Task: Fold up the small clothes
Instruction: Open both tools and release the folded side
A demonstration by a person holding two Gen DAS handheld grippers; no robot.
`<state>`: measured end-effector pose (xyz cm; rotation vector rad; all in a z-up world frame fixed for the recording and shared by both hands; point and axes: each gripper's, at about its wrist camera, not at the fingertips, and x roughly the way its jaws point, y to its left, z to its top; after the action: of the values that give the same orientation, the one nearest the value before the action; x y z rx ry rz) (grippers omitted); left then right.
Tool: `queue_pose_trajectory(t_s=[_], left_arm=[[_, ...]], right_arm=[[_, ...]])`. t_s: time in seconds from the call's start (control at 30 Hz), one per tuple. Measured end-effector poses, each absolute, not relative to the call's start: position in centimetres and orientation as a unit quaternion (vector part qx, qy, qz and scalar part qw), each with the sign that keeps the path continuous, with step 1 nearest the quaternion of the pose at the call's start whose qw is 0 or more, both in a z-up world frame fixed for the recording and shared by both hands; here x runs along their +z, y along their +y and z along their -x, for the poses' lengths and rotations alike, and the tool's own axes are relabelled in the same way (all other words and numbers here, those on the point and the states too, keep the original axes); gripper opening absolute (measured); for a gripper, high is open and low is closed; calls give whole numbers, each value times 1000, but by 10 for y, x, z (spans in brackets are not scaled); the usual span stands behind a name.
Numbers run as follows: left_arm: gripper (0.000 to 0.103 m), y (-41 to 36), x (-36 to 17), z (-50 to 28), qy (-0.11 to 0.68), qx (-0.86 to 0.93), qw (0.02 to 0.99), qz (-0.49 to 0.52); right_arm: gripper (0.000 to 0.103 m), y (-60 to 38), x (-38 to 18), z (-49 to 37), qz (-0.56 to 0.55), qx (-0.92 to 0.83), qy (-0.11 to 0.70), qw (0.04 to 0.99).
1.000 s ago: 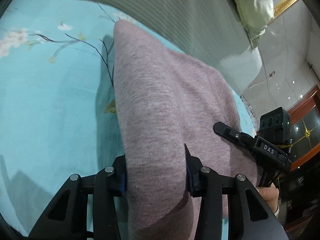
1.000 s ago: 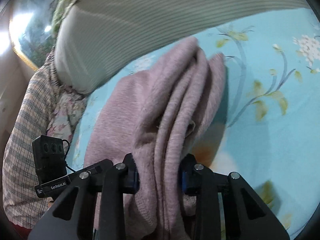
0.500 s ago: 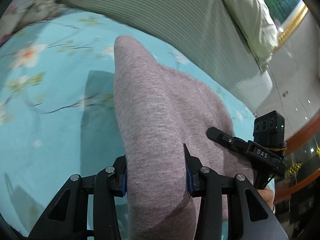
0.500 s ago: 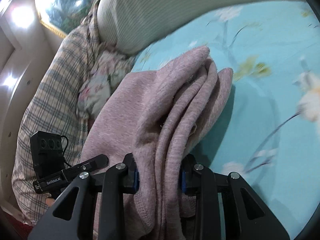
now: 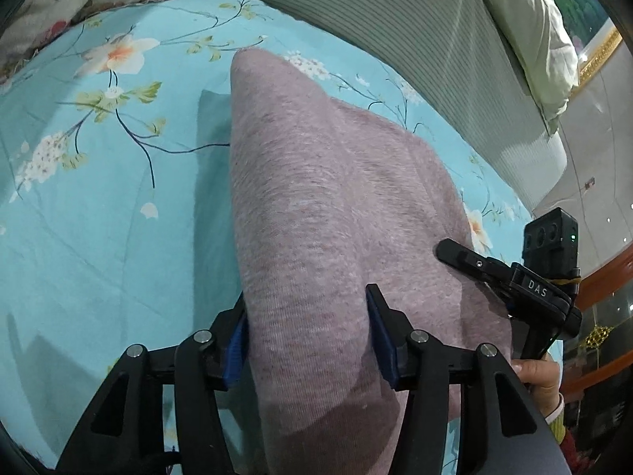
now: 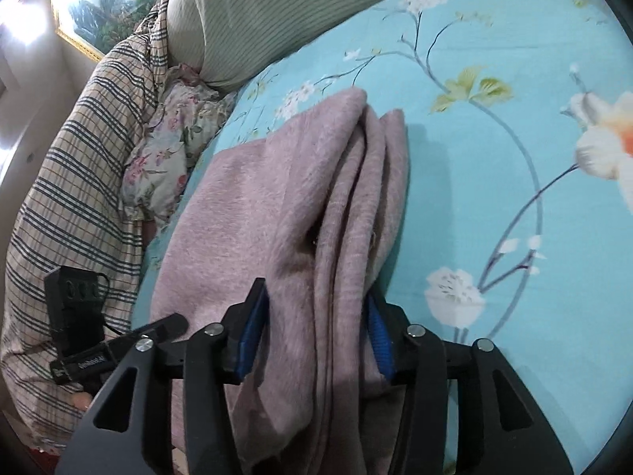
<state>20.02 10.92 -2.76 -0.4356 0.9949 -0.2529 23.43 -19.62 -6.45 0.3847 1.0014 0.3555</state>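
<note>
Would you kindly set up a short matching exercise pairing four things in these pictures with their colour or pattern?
Things:
1. folded garment
2. bedsheet
3. blanket
4. pad on right gripper finger

Descriptions:
A. turquoise with printed blossoms
B. blue
C. beige plaid with dark stripes
D. mauve knit

Pairs: 1-D, 2-A, 3-C, 4-B

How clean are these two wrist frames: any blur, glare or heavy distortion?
Left wrist: sharp, strong fisheye bending, a soft shadow on the sheet beside the pink garment. Right wrist: mostly sharp, slight blur at the far edge, blown-out glare top left.
</note>
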Motion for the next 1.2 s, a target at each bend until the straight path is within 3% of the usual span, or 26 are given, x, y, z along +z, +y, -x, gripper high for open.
queue_pose_trajectory(t_s=[0.17, 0.6, 1.0, 1.07, 1.1, 1.2], left_arm=[[56, 109, -11, -190, 458, -108, 858, 207], [58, 109, 18, -178, 414, -109, 884, 186], [56, 99, 15, -192, 410, -134, 888, 158], [56, 95, 15, -193, 407, -145, 889, 152], [56, 94, 15, -194, 406, -149, 889, 150], [51, 89, 15, -198, 405, -169, 888, 139]], right_arm=[[57, -204, -50, -222, -167, 149, 469, 855], [58, -217, -10, -200, -155, 102, 419, 889], [50, -165, -29, -268, -102, 122, 458, 874], [22, -165, -38, -277, -107, 116, 472, 867], [15, -167, -37, -278, -114, 120, 473, 866], [9, -171, -14, -272, -129, 136, 432, 882]])
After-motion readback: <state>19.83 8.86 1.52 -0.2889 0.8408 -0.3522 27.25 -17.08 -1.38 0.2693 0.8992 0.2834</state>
